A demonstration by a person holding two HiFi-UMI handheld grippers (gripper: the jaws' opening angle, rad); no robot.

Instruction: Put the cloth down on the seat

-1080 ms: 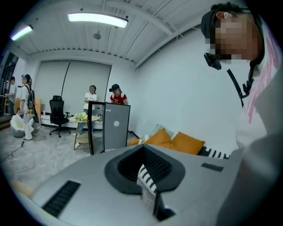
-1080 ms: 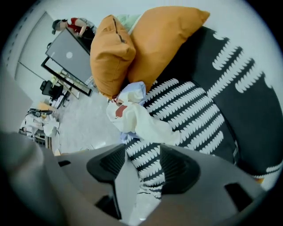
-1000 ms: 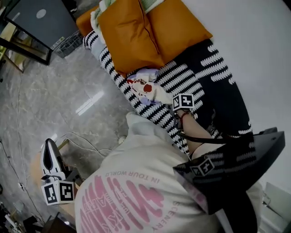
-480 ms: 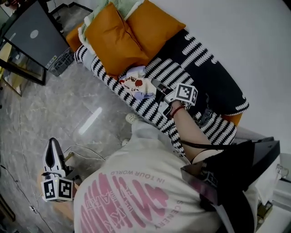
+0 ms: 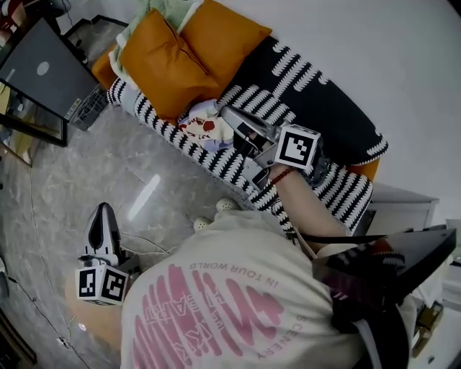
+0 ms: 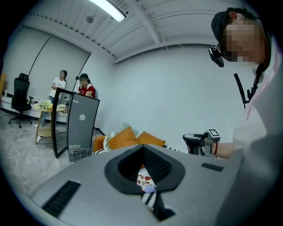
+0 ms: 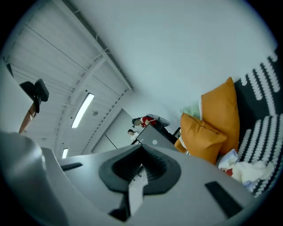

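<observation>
A white cloth with red print [image 5: 207,128] lies crumpled on the black-and-white striped sofa seat [image 5: 270,108], just in front of the orange cushions. My right gripper [image 5: 230,117] hangs over the seat right beside the cloth, shut, with nothing between its jaws. From the right gripper view the cloth [image 7: 246,170] sits low at the right, away from the right gripper [image 7: 142,149]. My left gripper [image 5: 104,216] is held low over the marble floor, far from the sofa, shut and empty. The left gripper view looks past the left gripper [image 6: 143,148] at the cloth [image 6: 143,178].
Two orange cushions [image 5: 155,61] and a pale green cloth [image 5: 148,13] fill the sofa's far end. A dark standing panel [image 5: 39,76] and a wire basket [image 5: 85,107] stand beside it. White slippers [image 5: 225,205] and cables lie on the floor. Two people [image 6: 59,84] stand far off.
My right gripper has come up and back from the cloth, which stays on the seat. The head view has swung, so the sofa sits higher in the picture. The left gripper barely moved.
</observation>
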